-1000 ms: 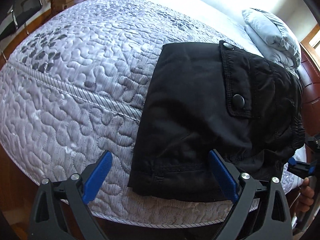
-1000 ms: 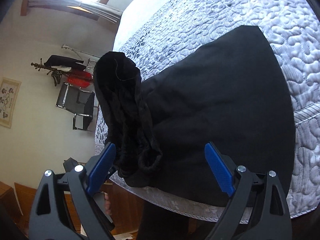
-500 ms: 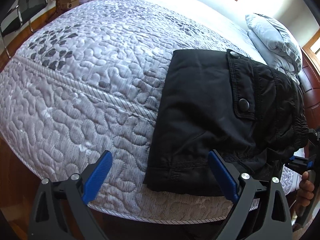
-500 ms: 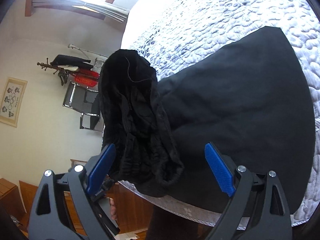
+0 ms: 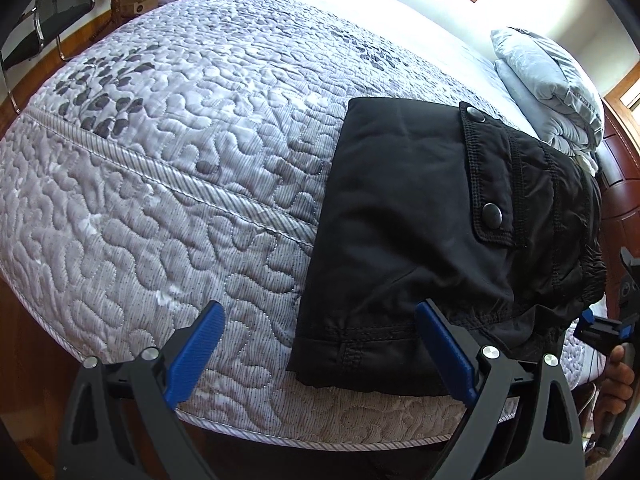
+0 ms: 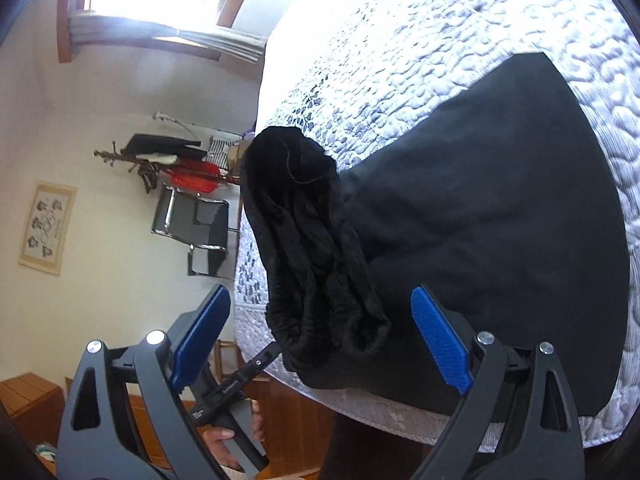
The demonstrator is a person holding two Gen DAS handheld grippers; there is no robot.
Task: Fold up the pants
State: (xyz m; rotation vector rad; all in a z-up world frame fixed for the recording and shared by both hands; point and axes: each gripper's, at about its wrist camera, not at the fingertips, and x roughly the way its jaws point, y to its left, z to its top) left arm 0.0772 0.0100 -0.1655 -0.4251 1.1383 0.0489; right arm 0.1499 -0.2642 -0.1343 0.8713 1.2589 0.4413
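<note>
Judging by the compact stack, fold looks nearly done; black pants (image 5: 420, 216) lie folded at near edge of bed (image 5: 168, 168); waistband end (image 6: 316, 248) bunched, wants flattening; left tongs (image 5: 320, 356) and right tongs (image 6: 320, 340) both gape, holding nothing.

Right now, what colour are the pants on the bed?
Black, plain, without pattern. The pants show best in the left wrist view.

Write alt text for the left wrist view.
Folded black pants, pocket flap with two snaps on top, lie near the edge of a grey quilted bed. The open left gripper hovers empty in front of them, with grey pillows at the headboard.
</note>
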